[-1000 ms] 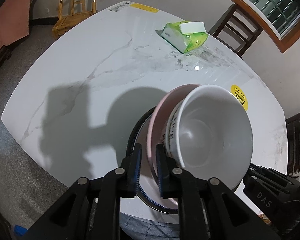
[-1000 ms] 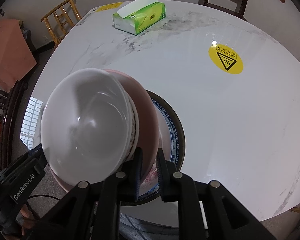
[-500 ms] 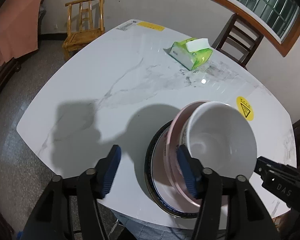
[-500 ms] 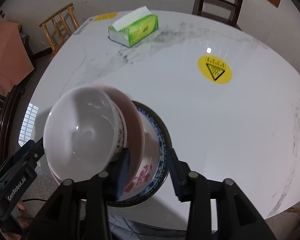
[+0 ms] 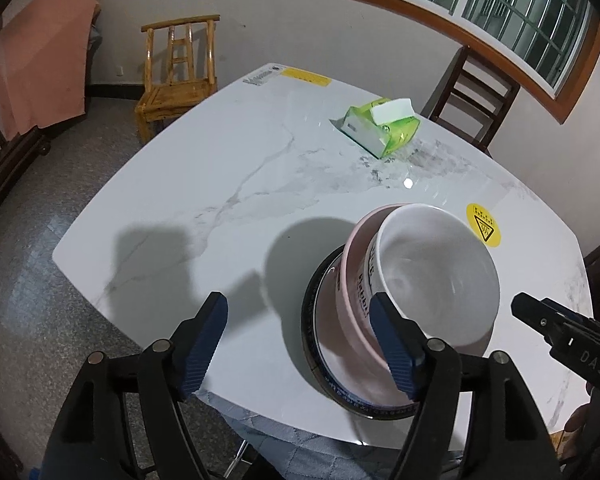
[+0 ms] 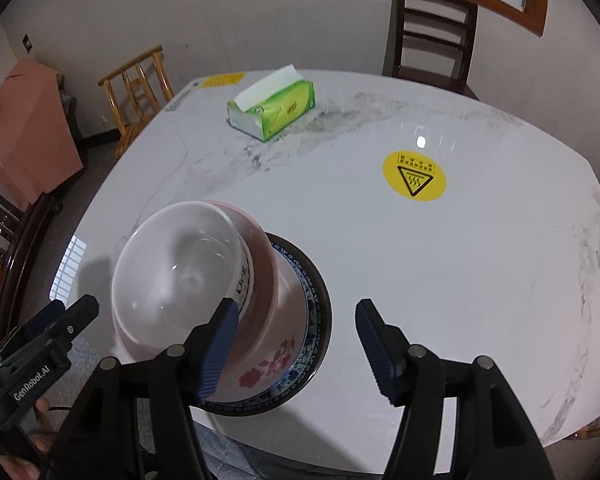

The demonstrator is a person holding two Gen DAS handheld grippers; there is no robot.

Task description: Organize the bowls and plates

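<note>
Opening, both claws flank 2 glossy round bowls [image 5: 436, 276] nested on a blue-rimmed plate [image 6: 312, 304].

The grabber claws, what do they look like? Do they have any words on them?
Both are black plastic. The left gripper and the right gripper each have two angular arms with silver round bolts and ribbed dark blue pads. White letters say "GenRobot.AI" on the left one and "DAS" on the right one.
</note>
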